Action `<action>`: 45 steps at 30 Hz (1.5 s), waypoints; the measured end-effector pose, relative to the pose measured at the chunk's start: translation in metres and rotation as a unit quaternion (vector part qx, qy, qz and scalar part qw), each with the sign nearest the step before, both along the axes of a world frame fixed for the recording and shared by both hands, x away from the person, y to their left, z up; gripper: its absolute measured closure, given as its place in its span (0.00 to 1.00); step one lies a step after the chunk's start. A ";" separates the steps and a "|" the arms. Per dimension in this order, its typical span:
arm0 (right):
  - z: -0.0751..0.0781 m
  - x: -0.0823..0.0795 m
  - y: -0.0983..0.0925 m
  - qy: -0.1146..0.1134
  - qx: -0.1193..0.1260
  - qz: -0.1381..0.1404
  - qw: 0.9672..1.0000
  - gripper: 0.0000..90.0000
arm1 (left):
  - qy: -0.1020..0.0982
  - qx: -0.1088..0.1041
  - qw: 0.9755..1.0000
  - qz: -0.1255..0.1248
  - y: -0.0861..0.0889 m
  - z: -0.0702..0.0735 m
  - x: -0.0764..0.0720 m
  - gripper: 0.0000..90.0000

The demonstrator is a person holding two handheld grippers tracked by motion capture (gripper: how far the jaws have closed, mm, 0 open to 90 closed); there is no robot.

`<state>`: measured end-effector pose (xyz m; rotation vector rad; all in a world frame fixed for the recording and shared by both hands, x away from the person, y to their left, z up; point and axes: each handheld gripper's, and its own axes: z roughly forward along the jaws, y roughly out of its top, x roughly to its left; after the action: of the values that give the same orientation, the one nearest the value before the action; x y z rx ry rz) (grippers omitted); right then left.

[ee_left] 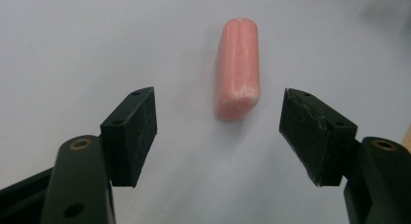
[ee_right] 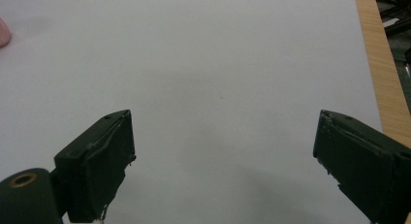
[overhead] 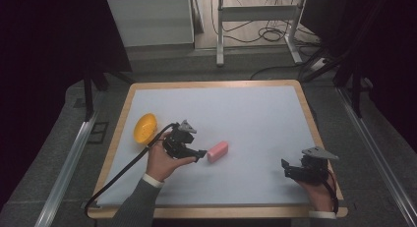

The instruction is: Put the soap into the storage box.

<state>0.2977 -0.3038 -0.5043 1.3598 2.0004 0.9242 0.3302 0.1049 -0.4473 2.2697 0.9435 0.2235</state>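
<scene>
Jaws: both pairs are standing apart and gripping nothing; the left gripper (overhead: 200,155) is aiming at the pink block (overhead: 217,151), the right gripper (overhead: 286,168) is hovering over bare sheet.
Room: dark curtains are hanging at both sides, cables are lying on the floor beyond a white frame (overhead: 255,20).
Table (overhead: 211,84): wooden rim is showing around a pale sheet (overhead: 246,119).
Bowl: a yellow bowl (overhead: 145,127) is sitting near the left edge.
Block: it is lying flat just ahead of the left pads (ee_left: 133,132), untouched.
</scene>
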 end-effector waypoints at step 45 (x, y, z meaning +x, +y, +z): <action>-0.004 0.002 -0.001 0.003 -0.005 -0.004 1.000 0.08 | 0.060 0.034 0.997 -0.046 -0.061 -0.031 0.029 0.41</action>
<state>0.2994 -0.3046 -0.5079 1.3654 2.0016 0.9061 0.3593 0.0442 -0.4786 2.4048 0.9022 0.0799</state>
